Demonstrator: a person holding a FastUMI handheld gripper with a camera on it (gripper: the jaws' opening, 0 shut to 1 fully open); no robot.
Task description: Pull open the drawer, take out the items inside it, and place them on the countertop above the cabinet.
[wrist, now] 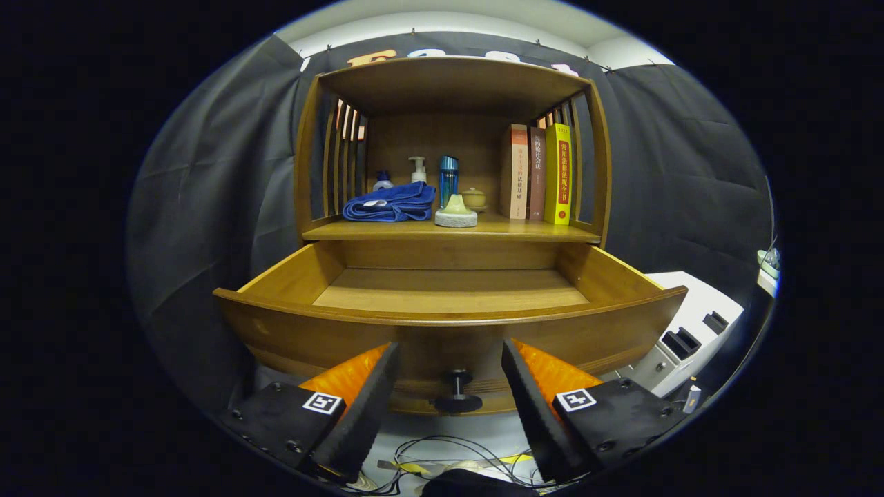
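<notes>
Tool (449, 366) released, fingers spread wide, gripping nothing. Drawer knob (456, 393) between fingertips, untouched by either. Drawer (359, 328) pulled fully out, its visible floor bare wood. Beyond it, cabinet worktop (525, 230) carries folded blue towel (388, 204), pale cone-shaped item (456, 211) on round base beside towel; behind them two pump bottles, blue tumbler (448, 178), small lidded jar. Three upright books (539, 174) at right end.

drawer (449, 290) front floor hidden behind its front panel, book (561, 174) titles too small
</notes>
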